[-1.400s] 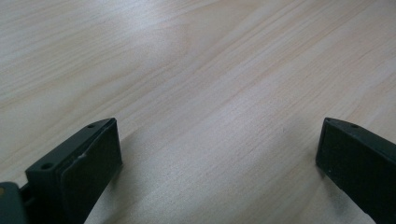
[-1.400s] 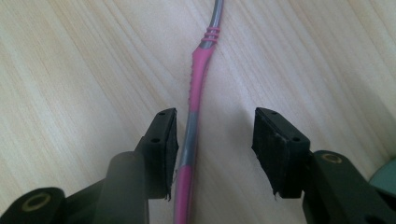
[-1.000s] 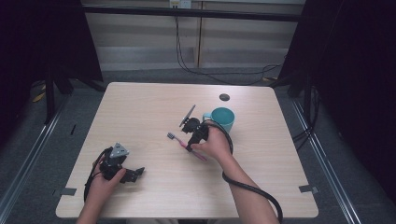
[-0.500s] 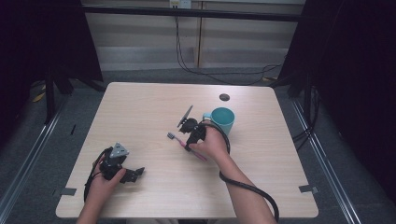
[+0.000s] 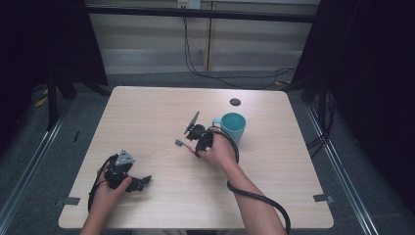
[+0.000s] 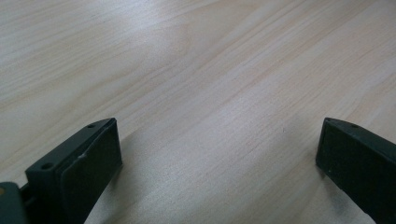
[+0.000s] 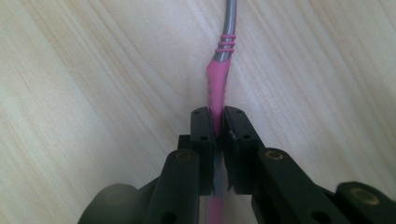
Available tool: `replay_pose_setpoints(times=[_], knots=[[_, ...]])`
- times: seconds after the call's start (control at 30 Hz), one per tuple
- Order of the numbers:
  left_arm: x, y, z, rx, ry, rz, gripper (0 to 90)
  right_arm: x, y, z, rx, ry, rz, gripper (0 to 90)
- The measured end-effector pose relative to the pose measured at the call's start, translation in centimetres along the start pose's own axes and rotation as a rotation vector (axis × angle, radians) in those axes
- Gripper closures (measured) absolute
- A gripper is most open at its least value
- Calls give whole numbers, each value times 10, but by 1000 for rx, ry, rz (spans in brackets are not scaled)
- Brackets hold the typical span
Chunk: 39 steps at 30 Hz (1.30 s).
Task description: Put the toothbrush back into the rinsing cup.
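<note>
A toothbrush with a pink handle and grey neck (image 7: 218,86) lies flat on the wooden table (image 5: 274,166). In the high view its grey head (image 5: 179,143) points left. My right gripper (image 7: 215,116) has just been closing, and its jaws now press on the pink handle between them. In the high view that gripper (image 5: 196,147) sits just left of a teal mug (image 5: 234,126). My left gripper (image 5: 142,182) rests low over the table's front left. In its own view the left gripper (image 6: 219,140) is open, with bare wood between its jaws.
A small dark round disc (image 5: 235,102) lies behind the mug near the far edge. A black cable (image 5: 259,200) trails from the right gripper along the forearm. Dark curtains and metal rails flank the table.
The right gripper's jaws have drawn together on the toothbrush handle. Both hands stay where they were.
</note>
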<state>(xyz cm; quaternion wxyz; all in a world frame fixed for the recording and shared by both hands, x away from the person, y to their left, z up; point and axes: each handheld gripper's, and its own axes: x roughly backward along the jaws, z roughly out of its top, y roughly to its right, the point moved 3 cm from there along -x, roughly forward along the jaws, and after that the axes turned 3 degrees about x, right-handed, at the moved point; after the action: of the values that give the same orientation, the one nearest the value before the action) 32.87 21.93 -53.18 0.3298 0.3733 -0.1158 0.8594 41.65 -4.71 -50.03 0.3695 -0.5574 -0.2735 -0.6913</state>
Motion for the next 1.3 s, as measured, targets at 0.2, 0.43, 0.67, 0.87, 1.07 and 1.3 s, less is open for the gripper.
replay_pose_setpoints(times=[0.2, 0.43, 0.67, 0.87, 1.07, 1.3], knots=[[0, 0, 0, 0, 1, 0, 0, 6, 2, -3, -5, 24, -23, 830], [0, 0, 0, 0, 1, 0, 0, 25, 9, -10, -45, 122, -4, 830], [0, 0, 0, 0, 0, 0, 0, 39, 13, -18, -67, 199, -1, 830], [0, 0, 0, 0, 0, 0, 0, 52, 14, -22, -93, 275, 11, 830], [0, 0, 0, 0, 0, 0, 0, 58, 15, -23, -98, 316, 11, 830], [0, 0, 0, 1, 0, 0, 0, 62, 17, -25, -107, 344, 24, 832]])
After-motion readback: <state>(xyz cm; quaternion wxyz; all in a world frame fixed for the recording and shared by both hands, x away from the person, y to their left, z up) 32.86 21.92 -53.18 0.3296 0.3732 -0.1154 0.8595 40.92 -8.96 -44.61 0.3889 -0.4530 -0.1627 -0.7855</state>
